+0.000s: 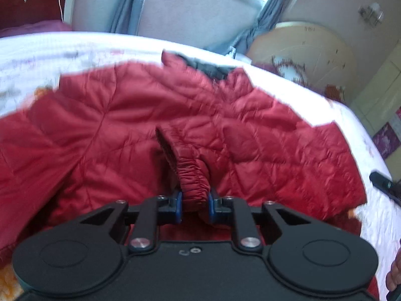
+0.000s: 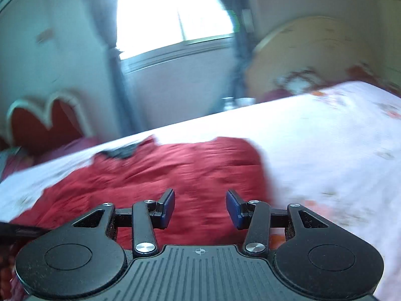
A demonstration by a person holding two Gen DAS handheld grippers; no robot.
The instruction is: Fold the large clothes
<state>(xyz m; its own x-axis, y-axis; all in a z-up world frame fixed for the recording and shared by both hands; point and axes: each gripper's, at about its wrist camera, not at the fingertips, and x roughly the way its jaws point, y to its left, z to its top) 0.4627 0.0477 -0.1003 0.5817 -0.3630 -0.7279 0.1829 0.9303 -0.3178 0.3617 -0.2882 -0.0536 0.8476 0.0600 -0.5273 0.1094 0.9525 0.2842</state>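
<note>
A red quilted jacket lies spread on a white floral bedspread; its dark collar lining shows at the far side. My left gripper is shut on the jacket's elastic sleeve cuff, holding the sleeve over the jacket's body. In the right wrist view the jacket lies just ahead, blurred. My right gripper is open and empty, above the jacket's near edge. The other gripper's black tip shows at the right edge of the left wrist view.
The bedspread extends to the right of the jacket. A tan rounded headboard stands at the far right, a red heart-shaped headboard at the left. A window with grey curtains is behind the bed.
</note>
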